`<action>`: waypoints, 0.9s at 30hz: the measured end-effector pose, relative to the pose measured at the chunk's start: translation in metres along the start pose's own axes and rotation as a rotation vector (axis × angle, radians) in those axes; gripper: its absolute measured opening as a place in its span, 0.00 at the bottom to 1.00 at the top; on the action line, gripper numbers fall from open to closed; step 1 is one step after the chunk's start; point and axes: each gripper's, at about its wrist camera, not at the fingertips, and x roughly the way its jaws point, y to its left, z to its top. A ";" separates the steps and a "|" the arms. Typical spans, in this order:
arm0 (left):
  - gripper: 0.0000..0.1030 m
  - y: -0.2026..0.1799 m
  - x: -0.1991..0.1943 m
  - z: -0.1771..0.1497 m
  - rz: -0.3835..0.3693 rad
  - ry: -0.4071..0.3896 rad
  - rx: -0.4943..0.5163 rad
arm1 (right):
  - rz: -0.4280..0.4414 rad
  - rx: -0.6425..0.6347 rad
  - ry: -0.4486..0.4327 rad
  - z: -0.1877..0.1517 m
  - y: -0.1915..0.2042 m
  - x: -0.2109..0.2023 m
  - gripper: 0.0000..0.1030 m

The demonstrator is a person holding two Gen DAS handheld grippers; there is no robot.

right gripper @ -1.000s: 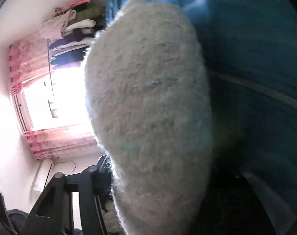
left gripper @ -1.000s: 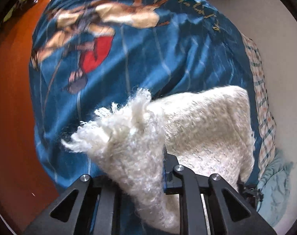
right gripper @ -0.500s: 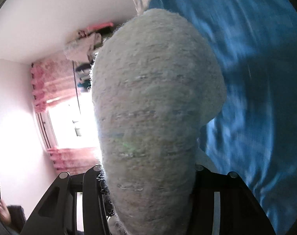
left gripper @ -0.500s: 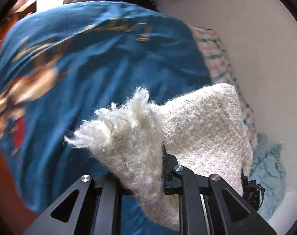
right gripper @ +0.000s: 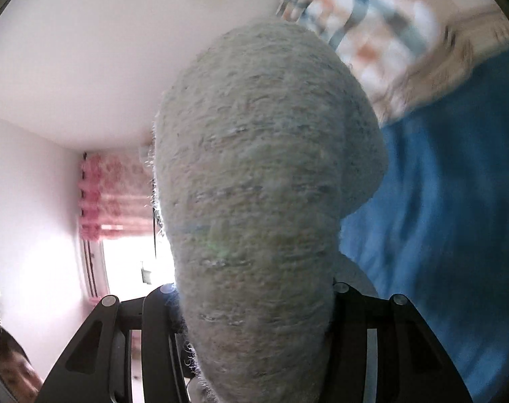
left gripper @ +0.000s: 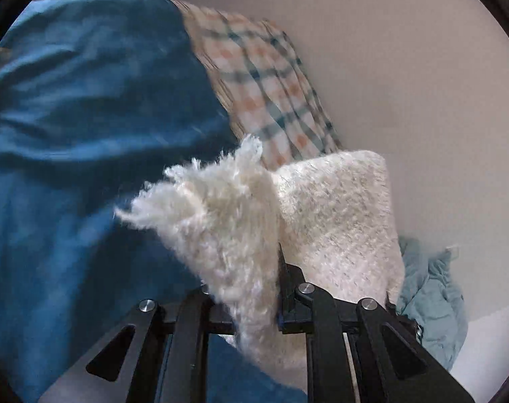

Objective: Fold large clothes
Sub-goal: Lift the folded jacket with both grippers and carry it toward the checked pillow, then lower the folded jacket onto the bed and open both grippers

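Observation:
A fluffy cream-white knitted garment is held up in the air by both grippers. My left gripper is shut on a fuzzy edge of it, which bunches up between the jaws. In the right wrist view the same garment bulges out of my right gripper, which is shut on it and mostly hidden behind the fabric. The garment hangs above a blue bedspread.
A checked orange-and-teal sheet lies along the bed's far edge by a white wall. A crumpled light-blue cloth lies at the right. The right wrist view shows pink curtains and a bright window.
Both grippers have swung with the garment towards the wall side of the bed. The printed figure on the bedspread has left the left view; the checked sheet and wall now fill more of both views.

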 end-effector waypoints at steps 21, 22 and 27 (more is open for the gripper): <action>0.74 -0.040 0.061 -0.053 0.415 0.135 0.561 | -1.167 -0.243 -0.125 -0.048 0.063 0.020 0.86; 0.92 -0.049 0.052 -0.059 0.449 0.119 0.620 | -1.245 -0.264 -0.133 -0.060 0.072 0.025 0.86; 0.92 -0.083 0.008 -0.075 0.491 0.032 0.773 | -1.429 -0.330 -0.218 -0.117 0.113 0.022 0.92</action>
